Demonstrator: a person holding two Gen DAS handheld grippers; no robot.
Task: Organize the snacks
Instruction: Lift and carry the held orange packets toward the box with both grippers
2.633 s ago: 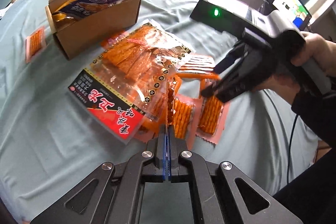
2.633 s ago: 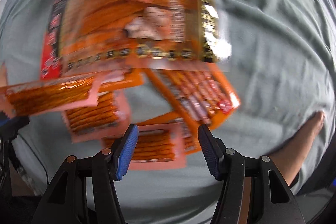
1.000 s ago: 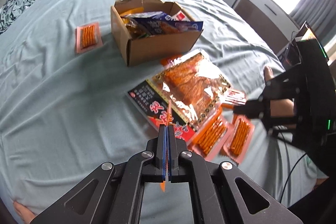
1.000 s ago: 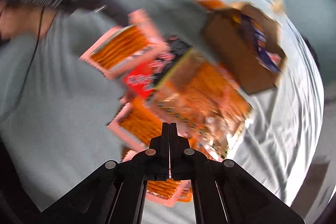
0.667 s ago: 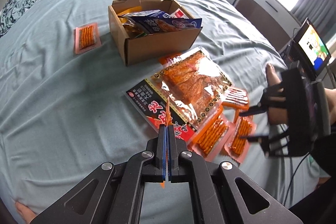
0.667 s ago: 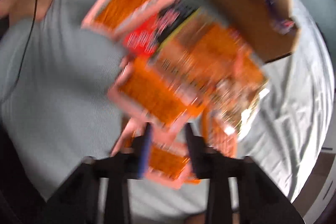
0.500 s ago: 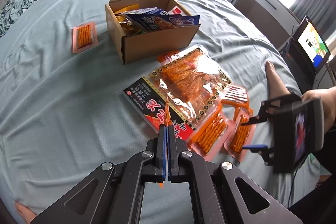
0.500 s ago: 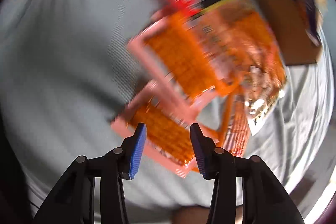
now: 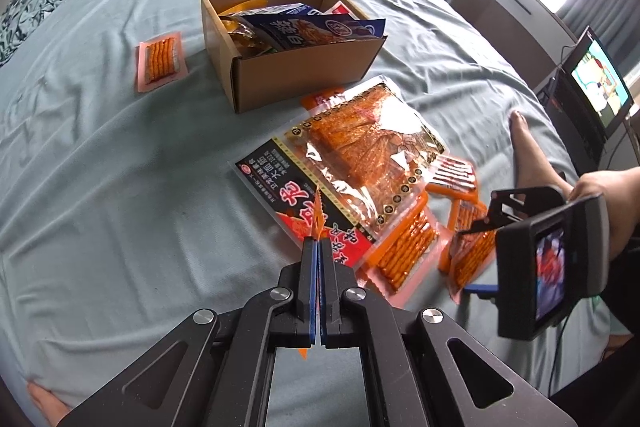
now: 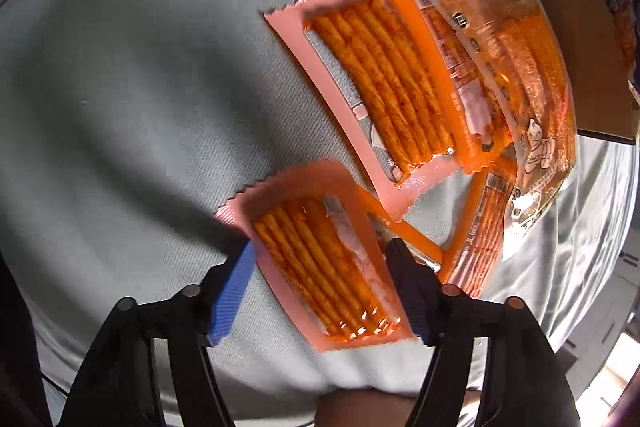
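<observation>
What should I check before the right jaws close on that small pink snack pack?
1. Pink pack between the right gripper jaws: ok; jaws opening.
2. Pads clear of the pack: ok.
3. Neighbouring pack outside the jaws: ok.
4. Pack lying free on the sheet: cannot tell; its far end meets an orange packet.
5. Left gripper shut on a thin orange packet edge: ok.
6. Room in the box: cannot tell.

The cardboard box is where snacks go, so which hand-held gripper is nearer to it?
Left. The left hand-held gripper is nearer the cardboard box, across the large snack bag; the right hand-held gripper straddles a small packet farther away.
</observation>
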